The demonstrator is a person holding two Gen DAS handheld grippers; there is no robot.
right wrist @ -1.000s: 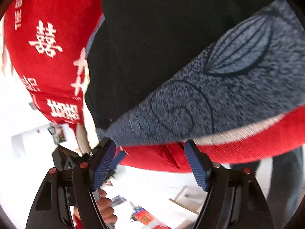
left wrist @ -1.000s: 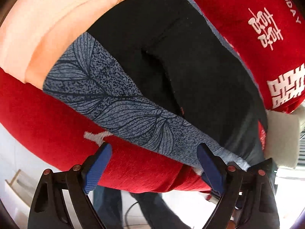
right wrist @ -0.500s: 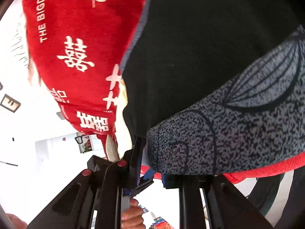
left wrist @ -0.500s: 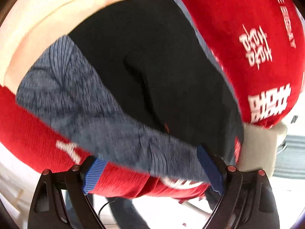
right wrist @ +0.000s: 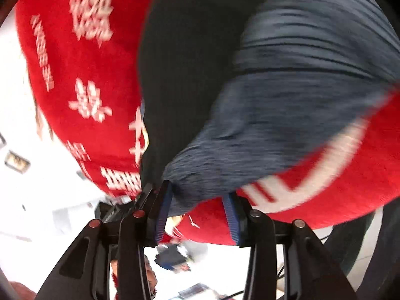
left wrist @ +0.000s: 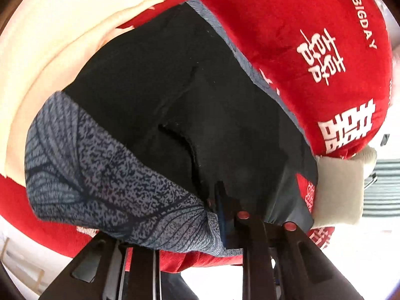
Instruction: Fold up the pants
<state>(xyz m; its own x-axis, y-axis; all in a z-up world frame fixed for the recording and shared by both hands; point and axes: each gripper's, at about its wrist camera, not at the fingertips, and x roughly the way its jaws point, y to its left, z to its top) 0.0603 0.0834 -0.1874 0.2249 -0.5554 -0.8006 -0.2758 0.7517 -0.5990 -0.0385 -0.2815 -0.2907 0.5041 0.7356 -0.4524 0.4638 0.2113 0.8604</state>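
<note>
Black-and-grey pants [left wrist: 175, 115] lie on the red blanket [left wrist: 312, 25], my left gripper [left wrist: 222, 215] clamped on their near edge for lifting into a fold, my right gripper [right wrist: 197, 212] part-open around the edge.

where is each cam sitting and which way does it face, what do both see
Left wrist: on the left gripper, looking along its fingers over the black and grey-patterned pants on the red blanket; the fingers are shut on the pants' near edge.
Right wrist: on the right gripper, facing the same pants, blurred; its blue fingers stand apart around the grey edge; a hand shows below.
Shared: pants and blanket.
</note>
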